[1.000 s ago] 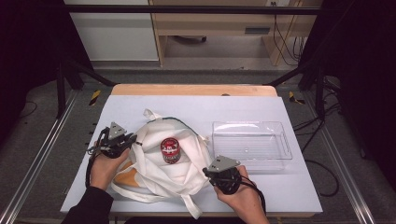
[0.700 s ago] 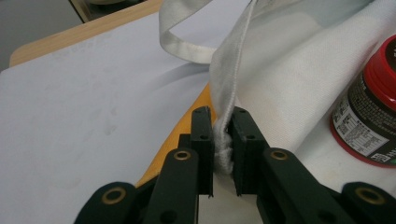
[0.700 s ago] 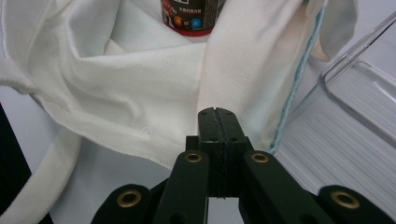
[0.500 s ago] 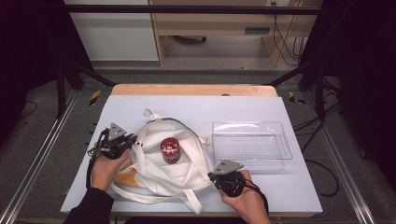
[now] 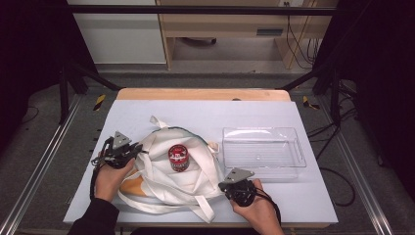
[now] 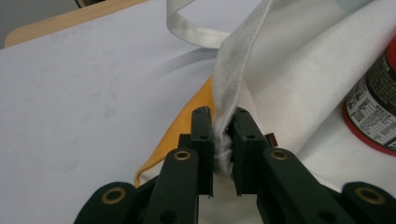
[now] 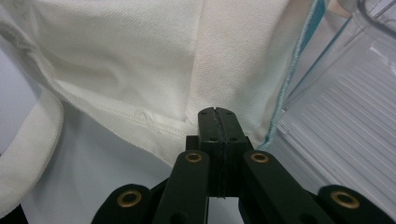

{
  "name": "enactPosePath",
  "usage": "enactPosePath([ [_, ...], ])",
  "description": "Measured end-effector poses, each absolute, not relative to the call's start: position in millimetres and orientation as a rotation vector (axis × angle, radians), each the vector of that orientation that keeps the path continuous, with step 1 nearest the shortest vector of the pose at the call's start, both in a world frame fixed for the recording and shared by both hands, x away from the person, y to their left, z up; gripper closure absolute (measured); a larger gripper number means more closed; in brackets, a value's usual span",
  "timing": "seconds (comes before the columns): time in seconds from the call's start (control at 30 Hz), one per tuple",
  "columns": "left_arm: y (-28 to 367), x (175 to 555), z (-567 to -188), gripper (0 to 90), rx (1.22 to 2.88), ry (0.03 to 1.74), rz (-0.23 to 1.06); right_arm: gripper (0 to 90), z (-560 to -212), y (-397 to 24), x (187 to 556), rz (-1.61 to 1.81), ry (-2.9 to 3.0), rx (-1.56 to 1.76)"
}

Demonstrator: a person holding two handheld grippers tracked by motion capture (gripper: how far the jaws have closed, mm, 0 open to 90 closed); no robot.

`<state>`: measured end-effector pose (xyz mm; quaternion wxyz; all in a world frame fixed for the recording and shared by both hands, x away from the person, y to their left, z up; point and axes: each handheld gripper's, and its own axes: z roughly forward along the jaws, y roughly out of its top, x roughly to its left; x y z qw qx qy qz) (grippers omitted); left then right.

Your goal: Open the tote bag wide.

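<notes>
A cream-white canvas tote bag with long fabric straps (image 5: 171,171) lies crumpled at about 7 o'clock on the pale lavender-white surface (image 5: 254,115). A squat red tin with a dark printed label (image 5: 179,157) stands on the cloth near the bag's middle. A clear, shallow rectangular plastic tray (image 5: 263,152) sits at the bag's 3 o'clock, just beside it.

The left gripper (image 6: 223,122), at the bag's 9 o'clock edge, is clamped on a fold of the bag's hemmed rim, with cloth bunched between its jaws. The right gripper (image 7: 217,116) sits at the bag's 5 o'clock corner with its jaws pressed together; no cloth shows between them, so it looks to be holding nothing, with the bag's seam just past its tip.

Risks from here, as a judgement:

- **Tin tipping:** The tin rests on loose fabric. Any lift or tug by the left gripper would tilt the cloth and could topple the tin or roll it toward the tray.
- **Slipping grip:** Only a narrow ridge of hem is held, and a sharp pull could slide it free.
- **One-sided pull:** With the right gripper empty, pulling from the left would drag the whole bag rather than open it.
- **Straps:** The loose straps near 6 o'clock could snag a gripper or its cable.
- **Tray:** The tray is close enough that a sideways sweep could shove it.
</notes>
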<state>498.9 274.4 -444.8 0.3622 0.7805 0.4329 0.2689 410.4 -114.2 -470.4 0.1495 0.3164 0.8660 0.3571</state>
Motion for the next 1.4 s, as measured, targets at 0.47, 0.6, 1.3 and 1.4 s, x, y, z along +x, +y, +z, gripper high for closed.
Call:
enactPosePath([
  [0.47,278,499,-450,81.2,2.03,1.112,0.707,90.0,-470,-117,410,1.018,2.478,0.909],
  [0.6,280,500,-451,81.2,2.029,1.124,0.708,90.0,-470,-118,411,1.019,2.476,0.907],
  [1.3,279,484,-431,63.9,1.932,1.069,0.761,90.0,-467,-118,410,1.052,2.469,0.901],
  [1.4,279,480,-425,63.7,1.907,1.054,0.772,90.0,-468,-118,410,1.057,2.47,0.899],
])
